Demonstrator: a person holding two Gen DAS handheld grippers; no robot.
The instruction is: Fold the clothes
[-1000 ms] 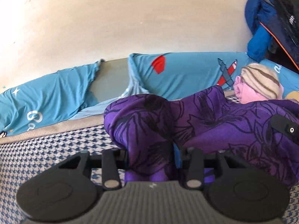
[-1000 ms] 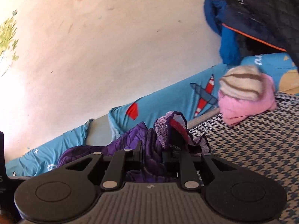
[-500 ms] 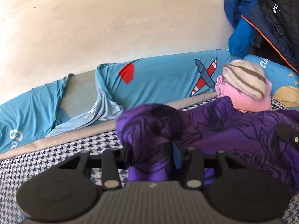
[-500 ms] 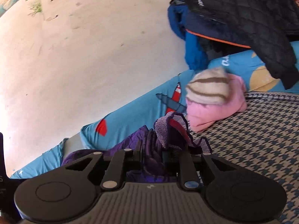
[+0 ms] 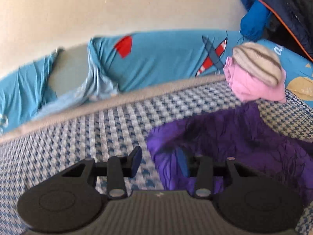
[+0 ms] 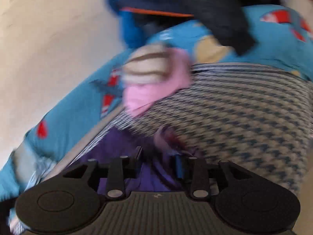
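Purple garment (image 5: 244, 143) on checked bed (image 5: 97, 133); left gripper (image 5: 160, 162) open, nothing gripped; right gripper (image 6: 159, 165) opening over it.

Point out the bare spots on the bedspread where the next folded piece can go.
The houndstooth bedspread lies bare between the blue airplane sheet along the wall and the purple garment. The far right corner is crowded: a pink-and-striped folded stack sits there, with dark jackets heaped behind.

Each claw is black plastic. The left claw (image 5: 159, 163) has two big round bumps, a ridged grey plate at 6 o'clock, thin arms with shiny silver screws, and blue pads. The right claw (image 6: 159, 164) looks the same.
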